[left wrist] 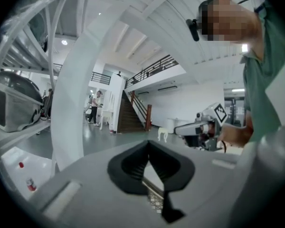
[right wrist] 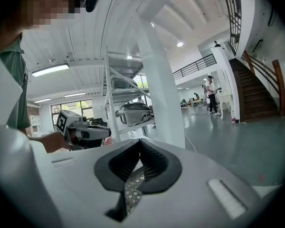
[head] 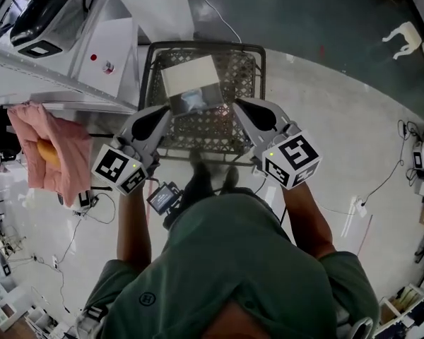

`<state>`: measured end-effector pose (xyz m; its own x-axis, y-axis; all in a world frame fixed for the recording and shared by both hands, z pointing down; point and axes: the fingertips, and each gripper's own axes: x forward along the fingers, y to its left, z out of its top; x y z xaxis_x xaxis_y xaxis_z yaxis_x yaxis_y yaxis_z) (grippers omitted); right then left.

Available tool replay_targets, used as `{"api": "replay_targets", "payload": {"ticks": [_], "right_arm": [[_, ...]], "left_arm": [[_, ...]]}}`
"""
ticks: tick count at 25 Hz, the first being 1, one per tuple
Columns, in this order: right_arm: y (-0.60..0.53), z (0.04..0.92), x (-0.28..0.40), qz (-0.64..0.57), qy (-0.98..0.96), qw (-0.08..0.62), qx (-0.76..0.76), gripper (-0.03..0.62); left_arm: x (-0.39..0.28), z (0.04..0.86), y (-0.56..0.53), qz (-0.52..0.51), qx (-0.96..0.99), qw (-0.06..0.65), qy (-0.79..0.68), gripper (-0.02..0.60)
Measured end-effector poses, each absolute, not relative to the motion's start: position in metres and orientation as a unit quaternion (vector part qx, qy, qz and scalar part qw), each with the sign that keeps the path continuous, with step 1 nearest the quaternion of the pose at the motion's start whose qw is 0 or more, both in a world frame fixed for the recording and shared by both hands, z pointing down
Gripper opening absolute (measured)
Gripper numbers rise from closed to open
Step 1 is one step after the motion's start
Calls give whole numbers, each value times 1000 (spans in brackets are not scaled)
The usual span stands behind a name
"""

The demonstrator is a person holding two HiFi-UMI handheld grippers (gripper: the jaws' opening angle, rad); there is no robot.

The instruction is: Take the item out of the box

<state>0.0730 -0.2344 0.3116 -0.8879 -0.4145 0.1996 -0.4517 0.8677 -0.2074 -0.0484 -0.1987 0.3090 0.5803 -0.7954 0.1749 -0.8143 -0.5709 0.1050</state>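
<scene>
You are holding both tools over the near rim of the black wire basket (head: 205,44), which is standing on the floor (head: 339,119). The left tool (head: 166,115) is keeping its jaws pressed together on nothing. The right tool (head: 239,108) is doing the same, closed and empty, with only mesh showing beneath its tips.

The box (head: 189,76) is sitting inside the basket toward its far side, between the two tools and just beyond their tips. A shiny thing (head: 194,99) is lying at the box's near edge. I am taking it for the item, though I cannot tell what it is.

Here is what I am judging could go wrong:
- If you are reaching in with jaws closed, the tips will be shoving the box instead of gripping anything.
- If you are dropping low too early, a tool may be catching on the basket's rim or mesh.
- If only one side is pinched, the box looks light enough to be lifting with the item.
- If that shine is wrapping, it may be slipping out of the pads.

I am counting:
- two tools
- two marker cubes (head: 120,169)
- one basket
- one box
- one shiny thing
- one pink cloth (head: 63,171) beside the white shelf (head: 56,73)
- one orange object (head: 49,154) on the cloth
- one grey appliance (head: 46,13) on the shelf
</scene>
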Motion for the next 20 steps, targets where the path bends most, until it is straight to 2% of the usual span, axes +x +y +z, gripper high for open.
{"api": "replay_targets", "payload": {"ticks": [7,20], "right_arm": [[-269,310,58,124,-950,86,272,5],[-318,332,-12,135,-931,110,321,6]], "left_arm": [[-63,307,-249,46,909,86,-405,3],[-123,338,-314,33,930,111,-350,11]]}}
